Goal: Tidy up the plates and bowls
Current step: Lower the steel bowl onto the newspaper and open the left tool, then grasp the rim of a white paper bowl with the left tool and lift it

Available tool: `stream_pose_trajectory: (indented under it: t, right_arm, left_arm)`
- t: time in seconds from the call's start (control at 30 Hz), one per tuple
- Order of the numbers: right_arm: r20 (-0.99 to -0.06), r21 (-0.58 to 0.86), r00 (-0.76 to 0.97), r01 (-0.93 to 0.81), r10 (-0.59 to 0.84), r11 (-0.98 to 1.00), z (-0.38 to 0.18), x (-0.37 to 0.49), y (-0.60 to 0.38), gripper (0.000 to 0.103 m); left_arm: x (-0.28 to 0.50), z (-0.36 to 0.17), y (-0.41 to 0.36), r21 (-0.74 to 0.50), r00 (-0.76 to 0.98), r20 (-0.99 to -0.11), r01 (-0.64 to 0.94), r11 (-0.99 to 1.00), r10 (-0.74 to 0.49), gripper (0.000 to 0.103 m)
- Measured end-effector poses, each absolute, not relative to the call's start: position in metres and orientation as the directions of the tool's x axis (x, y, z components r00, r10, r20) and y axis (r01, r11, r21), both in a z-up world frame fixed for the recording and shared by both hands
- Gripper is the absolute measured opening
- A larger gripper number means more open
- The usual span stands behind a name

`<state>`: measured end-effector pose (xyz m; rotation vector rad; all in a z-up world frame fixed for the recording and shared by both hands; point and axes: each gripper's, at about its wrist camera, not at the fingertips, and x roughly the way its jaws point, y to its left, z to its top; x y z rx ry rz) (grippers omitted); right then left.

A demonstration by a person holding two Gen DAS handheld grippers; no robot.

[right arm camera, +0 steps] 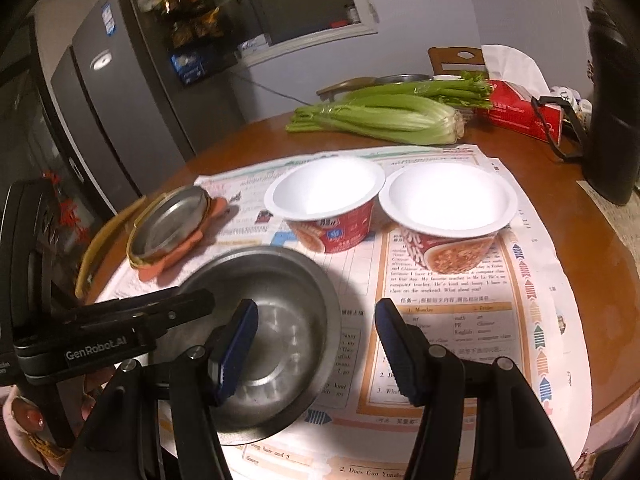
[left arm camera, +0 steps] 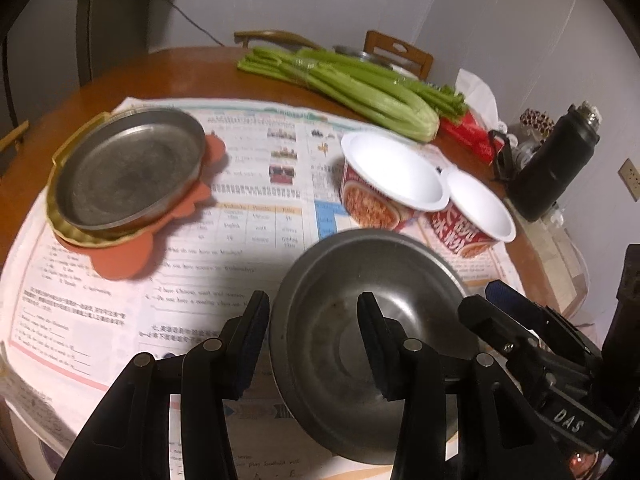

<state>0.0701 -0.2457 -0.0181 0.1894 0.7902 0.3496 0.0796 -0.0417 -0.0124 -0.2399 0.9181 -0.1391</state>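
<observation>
Left wrist view: left gripper (left arm camera: 314, 334) parted, astride near-left rim of steel bowl (left arm camera: 372, 344) at 6 o'clock, pads not visibly pressing; steel plate (left arm camera: 128, 172) on stacked yellow and orange dishes at 9 o'clock, two empty noodle cups (left arm camera: 394, 184) at 2 o'clock on newspaper (left arm camera: 256, 200). Right wrist view: right gripper (right arm camera: 316, 346) parted, holding nothing, straddling right rim of steel bowl at 7 o'clock; noodle cups at 12–1 o'clock, celery (right arm camera: 384, 116) beyond.
</observation>
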Motion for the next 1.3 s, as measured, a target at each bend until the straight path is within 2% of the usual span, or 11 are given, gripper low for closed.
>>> stream_pose_trajectory:
  t: [0.2,0.4,0.93,1.3]
  right_arm:
    - [-0.63,0.337,0.674,-0.212,0.387,0.917,-0.004,0.073,-0.258,0.062]
    - [-0.622,0.347,0.68,-0.205,0.388,0.915,0.005,0.079,-0.261,0.061]
    - [-0.635,0.414,0.642,-0.186,0.429,0.891,0.006,0.107,-0.25,0.061]
    - [-0.667,0.476,0.591,-0.129,0.453,0.87,-0.011,0.147,-0.242,0.061]
  left_arm:
    - [0.08,0.01,-0.034,-0.263,0.647,-0.734,0.014,0.965,-0.209,0.056]
    - [0.082,0.02,-0.035,-0.25,0.663,-0.721,0.021,0.968,-0.201,0.06]
    - [0.111,0.036,-0.049,-0.197,0.662,-0.723,0.075,0.977,-0.197,0.061]
    - [0.179,0.029,-0.058,-0.194,0.607,-0.762,0.119,0.974,-0.226,0.061]
